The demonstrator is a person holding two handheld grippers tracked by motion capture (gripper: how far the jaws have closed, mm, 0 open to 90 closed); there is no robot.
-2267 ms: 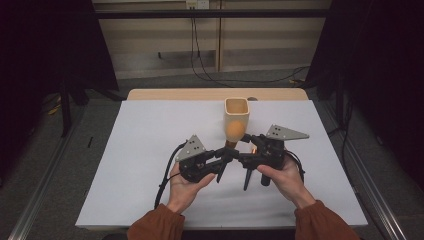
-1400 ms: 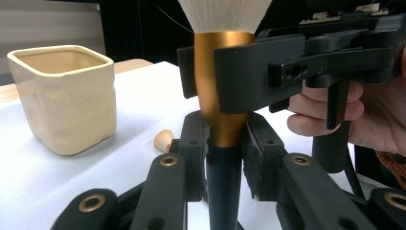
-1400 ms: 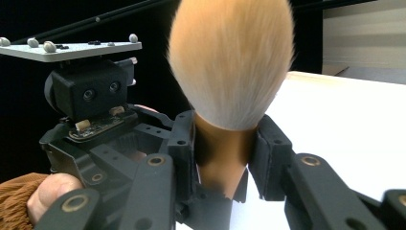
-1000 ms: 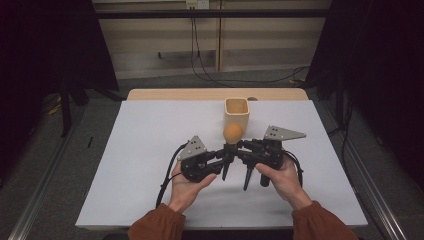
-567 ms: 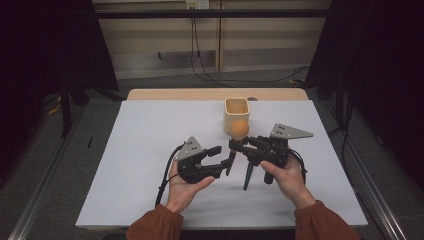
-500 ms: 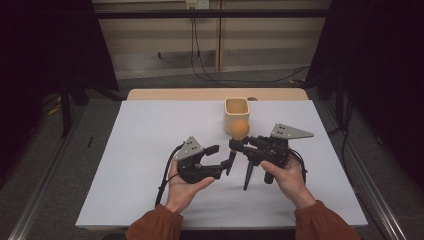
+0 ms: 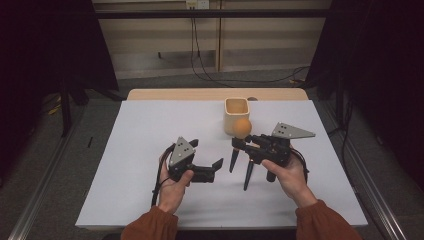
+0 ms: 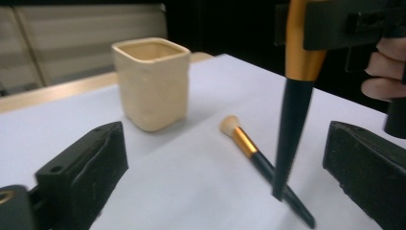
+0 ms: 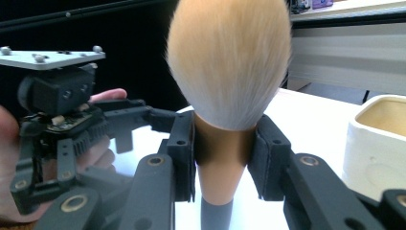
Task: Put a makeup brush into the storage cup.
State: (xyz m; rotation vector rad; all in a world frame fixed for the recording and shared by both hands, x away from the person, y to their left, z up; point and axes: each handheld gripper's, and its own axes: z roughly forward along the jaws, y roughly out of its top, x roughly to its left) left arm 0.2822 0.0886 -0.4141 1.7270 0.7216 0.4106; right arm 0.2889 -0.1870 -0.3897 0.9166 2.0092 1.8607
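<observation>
My right gripper is shut on the gold ferrule of a big makeup brush. The brush stands upright with its orange bristles on top and its dark handle hanging down over the table. A smaller brush with a gold band lies flat on the white table, just under that handle tip. My left gripper has just been opening; its jaws stand wide and touch nothing, and the big brush's handle hangs a little ahead of them.
A cream square cup stands open-topped on the table just behind the held brush. Cables run along the dark floor behind the table. The person's hands and rust-coloured sleeves come in from the near edge.
The left gripper, which was shut at the big brush's handle, has opened and drawn back to the left. The right gripper keeps the brush and has shifted slightly right.
</observation>
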